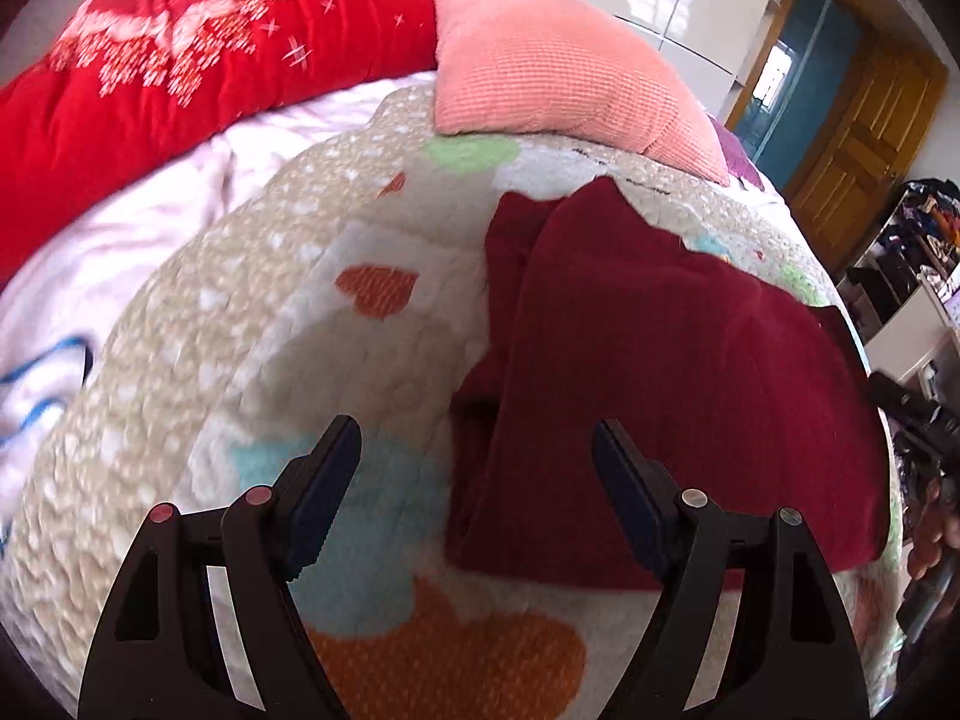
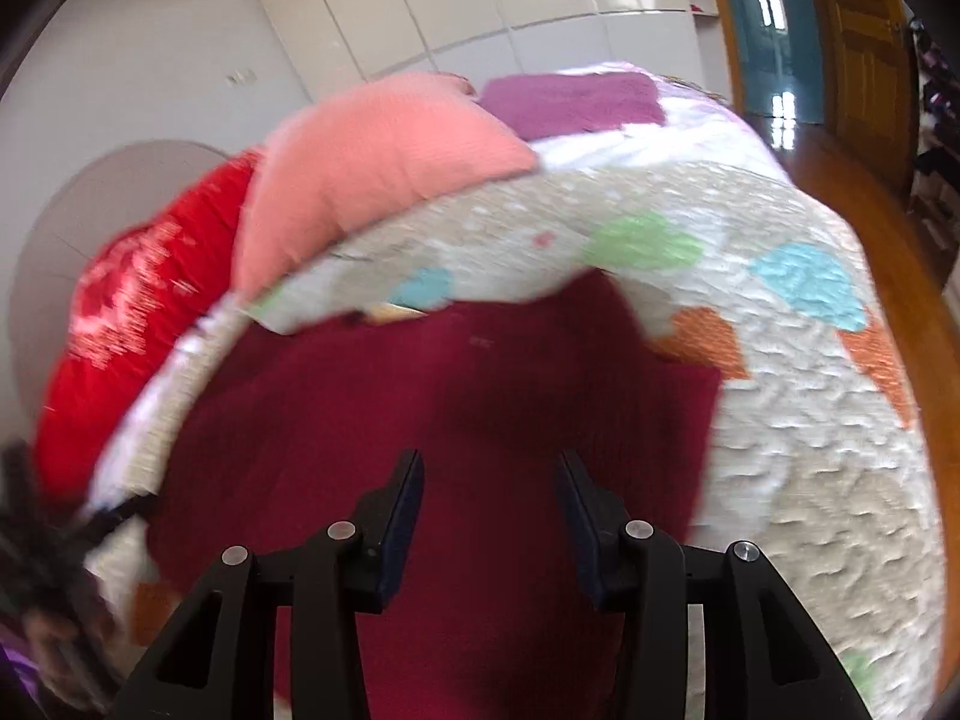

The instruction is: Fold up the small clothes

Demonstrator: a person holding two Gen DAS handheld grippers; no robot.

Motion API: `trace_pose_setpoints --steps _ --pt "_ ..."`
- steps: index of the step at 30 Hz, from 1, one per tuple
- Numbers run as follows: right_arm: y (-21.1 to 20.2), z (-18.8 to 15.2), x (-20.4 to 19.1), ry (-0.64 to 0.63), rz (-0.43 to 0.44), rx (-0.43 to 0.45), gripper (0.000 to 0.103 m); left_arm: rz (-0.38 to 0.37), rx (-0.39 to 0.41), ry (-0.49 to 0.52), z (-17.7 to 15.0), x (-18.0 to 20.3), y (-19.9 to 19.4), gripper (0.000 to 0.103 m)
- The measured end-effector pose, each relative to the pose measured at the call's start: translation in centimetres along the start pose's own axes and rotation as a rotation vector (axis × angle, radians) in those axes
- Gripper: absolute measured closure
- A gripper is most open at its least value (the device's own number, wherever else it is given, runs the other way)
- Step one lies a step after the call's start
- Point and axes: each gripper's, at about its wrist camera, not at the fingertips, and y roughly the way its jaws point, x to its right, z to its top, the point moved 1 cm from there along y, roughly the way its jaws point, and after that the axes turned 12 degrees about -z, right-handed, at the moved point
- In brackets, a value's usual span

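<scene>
While we look along the left tongs (image 1: 477, 450), we see a red quilt (image 1: 180, 72) with white speckles bunched at the far left of the bed, a white sheet (image 1: 120, 252) below it, and then the patchwork bedspread (image 1: 252, 312) with orange hearts and pale blue and green patches; the left tongs hang above this bedspread with their jaws spread wide and nothing between them, their right finger (image 1: 624, 480) over the near left edge of the dark red garment (image 1: 660, 372), which lies flat on the bedspread, partly folded, to the right of centre; a salmon-pink pillow (image 1: 552, 72) rests beyond it near the head of the bed, and a wooden door (image 1: 864, 138) stands at the far right; from the right tongs (image 2: 489, 480) we see the same dark red garment (image 2: 420, 396) directly beneath and ahead, the jaws about half apart with cloth below them but nothing pinched that we can make out, the picture being blurred
</scene>
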Motion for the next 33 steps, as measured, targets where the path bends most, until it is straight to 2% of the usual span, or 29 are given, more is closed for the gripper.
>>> trace_pose_setpoints --steps 3,5,7,12,17,18,20,22,23,26,30,33 --pt "-0.4 0.0 -3.9 -0.057 0.082 0.003 0.056 -0.006 0.004 0.002 -1.0 -0.3 0.1 0.023" --pt "0.4 0.1 -7.0 -0.087 0.144 -0.036 0.056 0.005 0.003 0.012 -1.3 -0.6 0.6 0.023" --pt "1.4 0.6 -9.7 -0.101 0.177 -0.062 0.056 -0.014 -0.011 0.010 -1.3 -0.8 1.2 0.023" --pt "5.1 2.4 -17.3 -0.163 0.194 -0.072 0.056 -0.067 -0.019 -0.027 -1.5 -1.6 1.5 0.023" --pt "11.1 2.9 -24.3 -0.203 0.164 -0.189 0.056 -0.082 -0.022 -0.042 -1.6 -1.8 1.6 0.023" --pt "12.1 2.9 -24.7 -0.202 0.140 -0.214 0.056 -0.085 -0.023 -0.040 -1.7 -1.8 1.6 0.023" --pt "14.4 2.8 -25.3 -0.196 0.028 -0.249 0.059 -0.096 -0.024 -0.045 -1.7 -2.0 1.6 0.023" --pt "15.1 3.0 -25.4 -0.204 -0.015 -0.231 0.089 -0.108 -0.029 -0.060 -1.7 -2.2 1.6 0.023" --pt "14.9 3.2 -25.3 -0.205 -0.007 -0.216 0.094 -0.114 -0.030 -0.069 -1.6 -2.4 1.5 0.023" --pt "14.4 3.4 -25.6 -0.237 0.017 -0.185 0.095 -0.107 -0.031 -0.071 -1.6 -2.3 1.6 0.023" --pt "15.8 2.7 -25.5 -0.237 0.048 -0.220 0.093 -0.095 -0.029 -0.064 -1.5 -2.2 2.0 0.023" --pt "15.0 2.6 -24.3 -0.174 0.130 -0.221 0.089 -0.097 -0.028 -0.065 -1.6 -2.3 2.0 0.023"
